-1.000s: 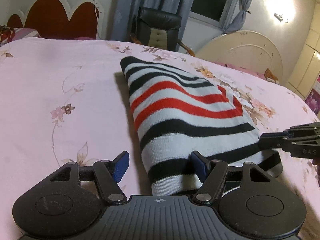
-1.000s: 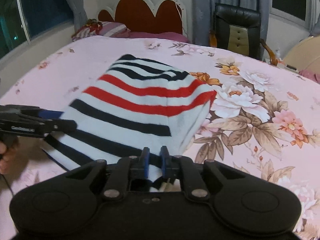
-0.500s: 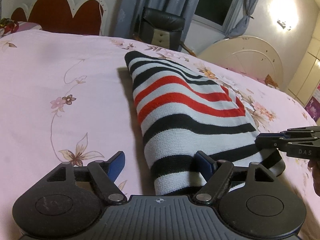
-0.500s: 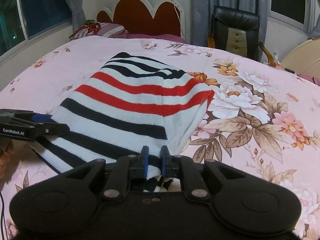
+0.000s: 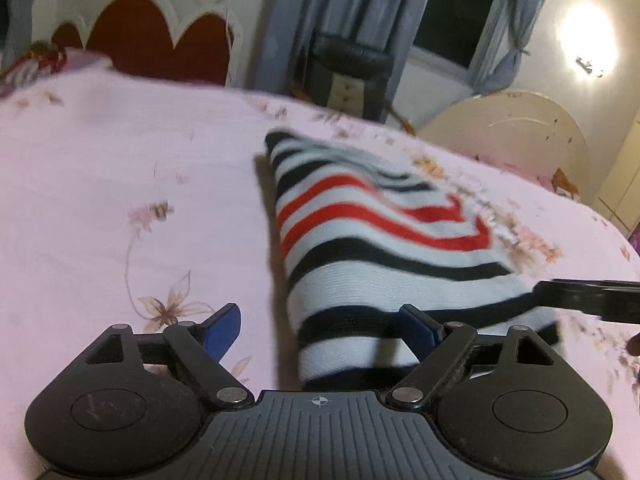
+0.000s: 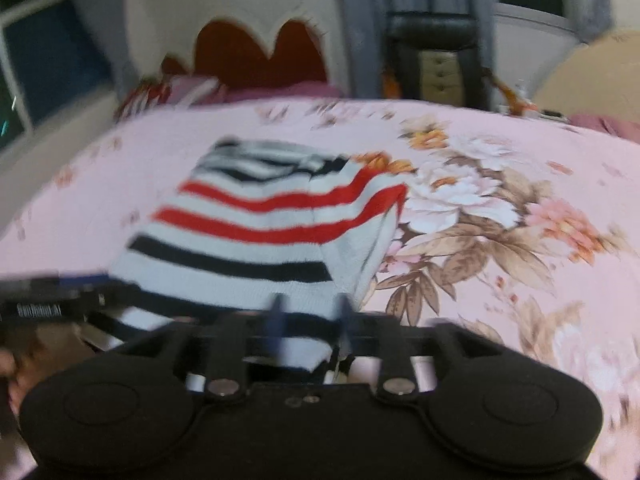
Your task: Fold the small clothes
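A folded knit sweater [image 5: 372,248] with white, black and red stripes lies on the pink floral bedsheet [image 5: 120,184]. My left gripper [image 5: 320,330] sits at its near left corner. Its jaws are opening wide: one blue pad hangs over bare sheet, the other over the hem, and neither presses. In the blurred right wrist view the sweater [image 6: 272,216] reaches down to my right gripper [image 6: 310,316]. That gripper's jaws are opening with the near hem loose between them. Each gripper shows at the edge of the other's view: the right gripper [image 5: 588,300] and the left gripper [image 6: 52,304].
A red and white scalloped headboard [image 5: 156,40] and a striped pillow [image 6: 180,92] stand at the bed's far end. A black chair [image 5: 348,76] and grey curtains are behind the bed. A cream rounded board [image 5: 508,132] leans at the far right. A hand [image 6: 12,360] shows at lower left.
My right gripper's fingers, pinched on the hem before, have parted. The left jaws have spread wider. Both views are now blurred by motion and the sweater sits a little farther off.
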`<act>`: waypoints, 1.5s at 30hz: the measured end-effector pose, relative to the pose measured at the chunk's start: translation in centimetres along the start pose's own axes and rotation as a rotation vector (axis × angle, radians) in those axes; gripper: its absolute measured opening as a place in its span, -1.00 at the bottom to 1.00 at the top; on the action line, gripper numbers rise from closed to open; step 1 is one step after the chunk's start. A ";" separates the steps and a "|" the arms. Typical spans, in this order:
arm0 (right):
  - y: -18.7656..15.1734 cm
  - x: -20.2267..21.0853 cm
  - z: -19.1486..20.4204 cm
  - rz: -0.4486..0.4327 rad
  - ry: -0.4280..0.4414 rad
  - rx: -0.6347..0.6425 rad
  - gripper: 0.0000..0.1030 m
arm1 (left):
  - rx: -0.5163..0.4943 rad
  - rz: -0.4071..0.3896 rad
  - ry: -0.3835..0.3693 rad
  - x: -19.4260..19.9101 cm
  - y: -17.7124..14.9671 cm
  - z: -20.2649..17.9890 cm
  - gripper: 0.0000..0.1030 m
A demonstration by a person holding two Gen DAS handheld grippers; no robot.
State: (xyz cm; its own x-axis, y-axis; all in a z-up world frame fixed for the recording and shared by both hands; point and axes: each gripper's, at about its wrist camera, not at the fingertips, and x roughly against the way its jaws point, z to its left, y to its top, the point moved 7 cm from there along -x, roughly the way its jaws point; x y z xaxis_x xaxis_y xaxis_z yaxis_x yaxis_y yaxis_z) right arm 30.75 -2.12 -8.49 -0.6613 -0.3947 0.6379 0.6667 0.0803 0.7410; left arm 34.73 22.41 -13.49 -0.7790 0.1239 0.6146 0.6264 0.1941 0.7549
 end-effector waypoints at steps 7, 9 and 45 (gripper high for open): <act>-3.1 7.9 0.3 -0.061 -0.028 -0.077 0.78 | -0.042 -0.053 0.000 7.6 -1.9 -3.8 1.00; -4.6 10.3 0.6 -0.062 -0.045 -0.074 0.80 | -0.051 -0.054 -0.006 9.5 -2.8 -4.9 1.00; -12.9 33.0 9.7 -0.227 -0.185 0.009 0.98 | -0.122 -0.198 -0.053 34.9 -11.2 -13.3 1.00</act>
State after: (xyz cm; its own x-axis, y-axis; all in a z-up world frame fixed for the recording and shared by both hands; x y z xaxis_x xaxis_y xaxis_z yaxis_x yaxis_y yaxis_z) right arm -3.04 -7.33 5.02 -0.8454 -0.2299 0.4821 0.4917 0.0174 0.8706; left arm 0.82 11.63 2.54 -0.8851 0.1468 0.4416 0.4574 0.1006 0.8835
